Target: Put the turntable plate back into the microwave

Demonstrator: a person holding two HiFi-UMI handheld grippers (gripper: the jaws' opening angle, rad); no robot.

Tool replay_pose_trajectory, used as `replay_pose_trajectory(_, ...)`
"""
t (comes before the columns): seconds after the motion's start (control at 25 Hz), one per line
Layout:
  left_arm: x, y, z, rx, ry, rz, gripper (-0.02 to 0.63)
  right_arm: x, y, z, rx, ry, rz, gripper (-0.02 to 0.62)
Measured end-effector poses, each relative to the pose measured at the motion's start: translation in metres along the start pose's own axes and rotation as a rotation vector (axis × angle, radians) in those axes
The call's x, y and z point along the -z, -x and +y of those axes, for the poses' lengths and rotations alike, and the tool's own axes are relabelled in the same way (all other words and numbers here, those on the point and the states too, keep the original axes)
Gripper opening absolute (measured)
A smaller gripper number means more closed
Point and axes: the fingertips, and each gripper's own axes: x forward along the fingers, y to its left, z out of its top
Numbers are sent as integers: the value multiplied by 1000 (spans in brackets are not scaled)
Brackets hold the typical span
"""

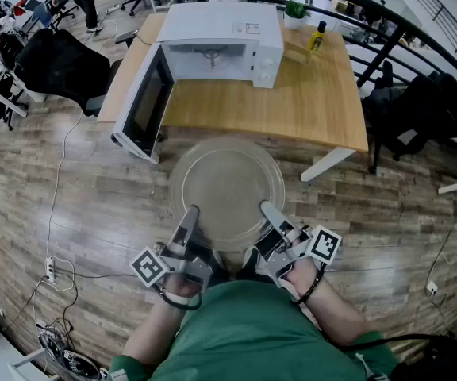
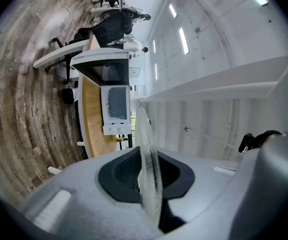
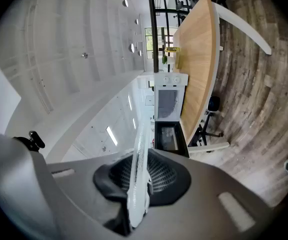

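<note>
Two things could go wrong from here, it is judged. The turntable plate (image 1: 227, 182) could slip and be smashed on the wood floor (image 1: 94, 189), since it is gripped only at its near rim and most of its weight hangs out in front. It could also be knocked on the open door (image 1: 145, 105) or on the side of the opening when it is carried in, and glass can be chipped that way.

The left gripper (image 1: 190, 213) and the right gripper (image 1: 268, 209) are each almost closed, with the thin glass rim pinched between the jaws; nothing else is held. The plate is held about flat in the air over the floor, in front of the table (image 1: 292, 109) and well apart from the microwave (image 1: 220, 30). The microwave is stood on the table with its door swung wide to the left.

The plate is seen to be round and made of clear glass; the floor boards can be seen through it. A faint ring is shown inside the rim. The edge looks smooth and shiny, so it may be slippery between the pads.
</note>
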Motion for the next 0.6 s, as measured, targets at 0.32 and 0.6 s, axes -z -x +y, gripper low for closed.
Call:
replay_pose_trajectory(0.32, 21, -5, -8, 6, -5, -22, 41, -13, 15, 7, -10, -3, 19, 41)
replay_pose_trajectory(0.6, 31, -12, -11, 14, -22, -58, 43, -26, 18, 10, -24, 0, 56, 44)
